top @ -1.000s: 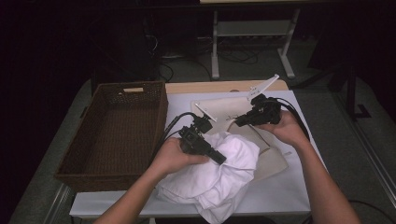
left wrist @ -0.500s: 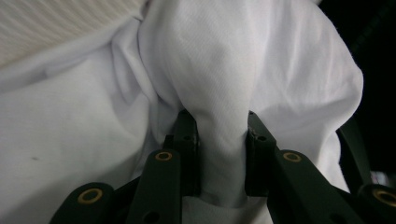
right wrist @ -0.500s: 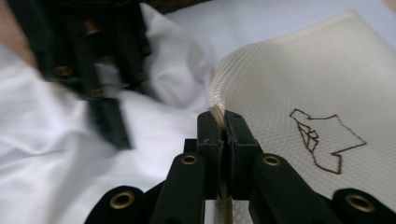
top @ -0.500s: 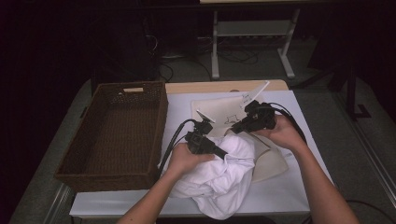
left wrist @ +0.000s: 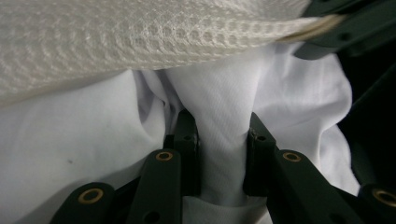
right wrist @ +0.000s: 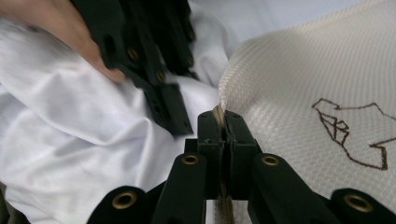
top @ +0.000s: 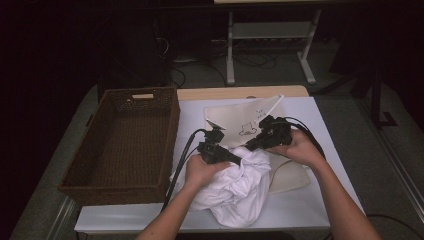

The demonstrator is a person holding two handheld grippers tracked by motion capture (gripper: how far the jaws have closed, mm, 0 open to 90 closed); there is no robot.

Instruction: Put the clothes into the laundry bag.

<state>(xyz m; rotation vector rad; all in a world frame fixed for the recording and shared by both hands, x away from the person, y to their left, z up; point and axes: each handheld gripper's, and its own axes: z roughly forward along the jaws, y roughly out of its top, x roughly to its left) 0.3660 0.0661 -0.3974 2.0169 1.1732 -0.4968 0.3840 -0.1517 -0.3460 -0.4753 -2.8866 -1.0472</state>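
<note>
White table, left gripper pinching white cloth, right gripper clamped on bag edge

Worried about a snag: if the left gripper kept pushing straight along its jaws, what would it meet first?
Probably more of the white cloth that the left gripper already pinches, then the cream waffle-weave bag draped just beyond it. How far apart they lie is hard to judge.

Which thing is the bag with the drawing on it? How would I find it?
Find the big brown wicker basket on the table's left side, then look right, past the crumpled white cloth. The cream bag lies flat there; unlike the plain white cloth, it has a waffle weave and a small dark line drawing stitched on.
</note>
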